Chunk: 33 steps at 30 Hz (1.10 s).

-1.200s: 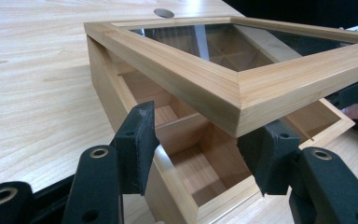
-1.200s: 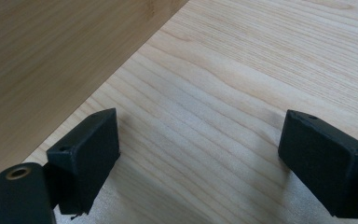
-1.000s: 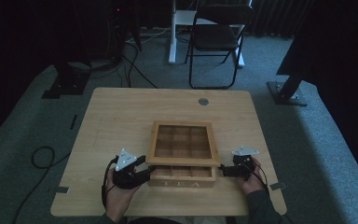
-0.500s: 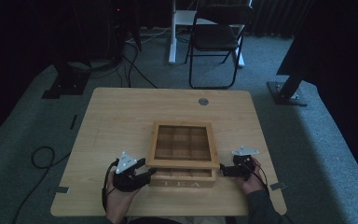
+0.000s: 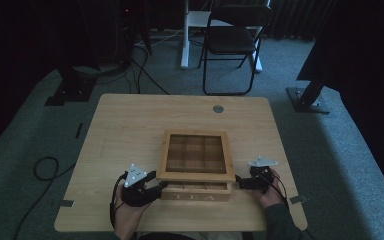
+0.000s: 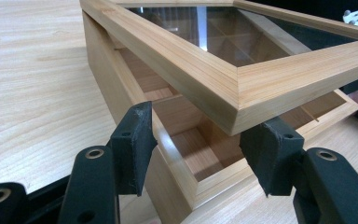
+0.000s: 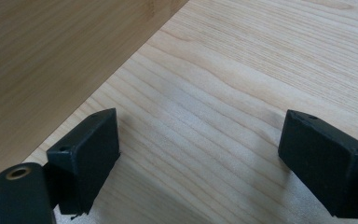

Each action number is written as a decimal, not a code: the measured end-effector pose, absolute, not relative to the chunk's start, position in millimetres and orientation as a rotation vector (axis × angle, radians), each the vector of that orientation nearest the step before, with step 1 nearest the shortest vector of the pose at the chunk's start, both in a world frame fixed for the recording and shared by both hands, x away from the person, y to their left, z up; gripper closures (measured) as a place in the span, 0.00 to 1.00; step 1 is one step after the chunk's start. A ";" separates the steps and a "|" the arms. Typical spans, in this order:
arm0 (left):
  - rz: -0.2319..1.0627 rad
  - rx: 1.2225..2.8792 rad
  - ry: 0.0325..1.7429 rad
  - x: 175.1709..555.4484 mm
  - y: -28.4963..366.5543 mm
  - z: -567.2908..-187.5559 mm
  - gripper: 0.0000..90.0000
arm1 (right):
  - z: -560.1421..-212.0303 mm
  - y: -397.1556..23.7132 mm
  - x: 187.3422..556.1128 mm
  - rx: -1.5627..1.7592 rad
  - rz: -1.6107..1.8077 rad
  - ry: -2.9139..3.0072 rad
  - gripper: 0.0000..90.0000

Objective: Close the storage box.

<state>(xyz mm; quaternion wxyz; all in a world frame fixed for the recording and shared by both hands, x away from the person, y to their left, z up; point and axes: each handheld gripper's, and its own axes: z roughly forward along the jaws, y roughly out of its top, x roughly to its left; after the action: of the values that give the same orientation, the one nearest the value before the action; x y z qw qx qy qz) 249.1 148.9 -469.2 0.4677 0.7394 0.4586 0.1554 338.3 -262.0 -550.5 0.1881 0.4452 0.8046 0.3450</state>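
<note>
High view: showed a pale rectangular wooden table (image 5: 130,130) with a square light-wood compartment box (image 5: 196,192) near its front edge, the box's glass-paned wooden lid (image 5: 196,176) sitting offset above the base so that the lettered front face lay exposed below it. Placed the left gripper (image 5: 161,186), black with a grey three-cornered plate, at the box's near left corner, touching or just beside it. Placed the right gripper (image 5: 238,182) at the box's near right corner, apart from the wood by a sliver or touching; could not tell which. Also took in a small round grey disc (image 5: 218,108) at the table's far edge and a dark folding chair (image 5: 232,40) on the carpet beyond.

Left gripper view: looked along the left gripper (image 6: 200,154) at the box's corner (image 6: 186,154). Found the jaws spread, having just been opening, with that corner between them and the pads not clamping it. Showed the lid (image 6: 261,93) lifted clear of the base on this side, tilted, with bare wooden compartments visible through the gap and through the glass.

Right gripper view: looked down along the right gripper (image 7: 200,154) at bare table grain (image 7: 261,56). Found the jaws spread wide, nothing between them but tabletop. Showed a flat wooden wall of the box (image 7: 51,56) just beside one jaw.
</note>
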 end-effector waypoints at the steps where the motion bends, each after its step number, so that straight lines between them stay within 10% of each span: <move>1: 0.379 1.817 1.125 248.9 148.7 -469.9 0.50 | -550.5 -262.0 338.3 1.252 0.971 2.264 0.13; 33: 0.327 1.775 1.073 230.9 163.6 -470.6 0.42 | -550.5 -261.6 338.2 1.250 0.972 2.263 0.14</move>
<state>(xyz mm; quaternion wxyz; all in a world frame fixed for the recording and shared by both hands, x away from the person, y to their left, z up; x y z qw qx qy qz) 230.9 163.6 -470.6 0.4975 0.7333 0.4434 0.1350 338.2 -261.6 -550.5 0.1885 0.4444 0.8046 0.3457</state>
